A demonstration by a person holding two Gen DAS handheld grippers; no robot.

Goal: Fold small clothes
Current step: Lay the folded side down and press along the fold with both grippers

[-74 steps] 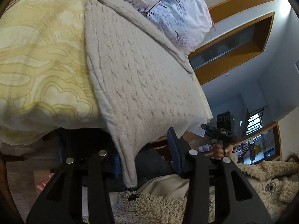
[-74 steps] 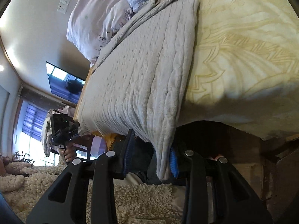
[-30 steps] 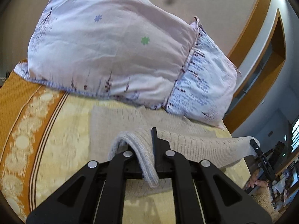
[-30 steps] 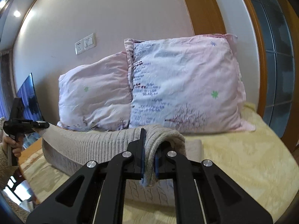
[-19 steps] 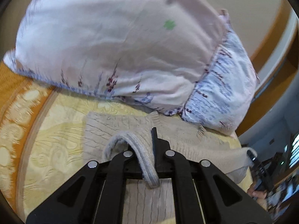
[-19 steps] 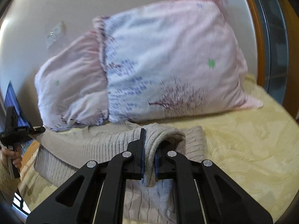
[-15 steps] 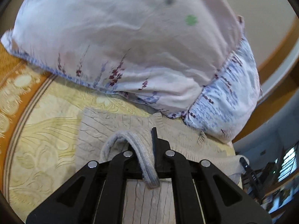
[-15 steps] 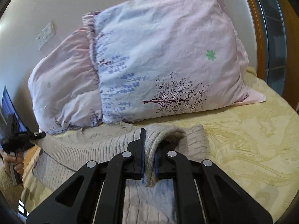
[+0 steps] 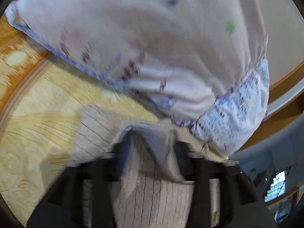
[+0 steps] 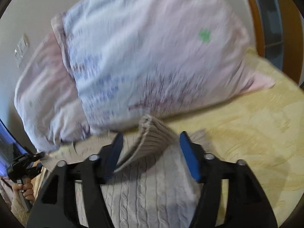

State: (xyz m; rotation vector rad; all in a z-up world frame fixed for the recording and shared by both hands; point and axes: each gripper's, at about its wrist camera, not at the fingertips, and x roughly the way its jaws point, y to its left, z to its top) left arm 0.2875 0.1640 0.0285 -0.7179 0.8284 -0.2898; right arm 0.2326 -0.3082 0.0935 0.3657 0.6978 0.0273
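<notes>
Both my left gripper and right gripper are opening around the beige cable-knit sweater's folded edge, pads no longer pressing it, with two pink floral pillows crowding just beyond on the yellow patterned bedspread.

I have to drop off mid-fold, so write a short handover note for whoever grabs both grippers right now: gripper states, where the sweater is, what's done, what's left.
Left gripper: jaws opening, the sweater's folded-over edge loose between them, no longer pinched.
Right gripper: jaws opening too, the ribbed hem standing free between the blue pads.
Sweater: beige cable knit, lying on the yellow bedspread just in front of the two pillows.
Done: near edge carried over and laid toward the pillows, so one fold is in.
Left: back both grippers off the cloth, check that the fold lies flat, then probably fold once more.
</notes>
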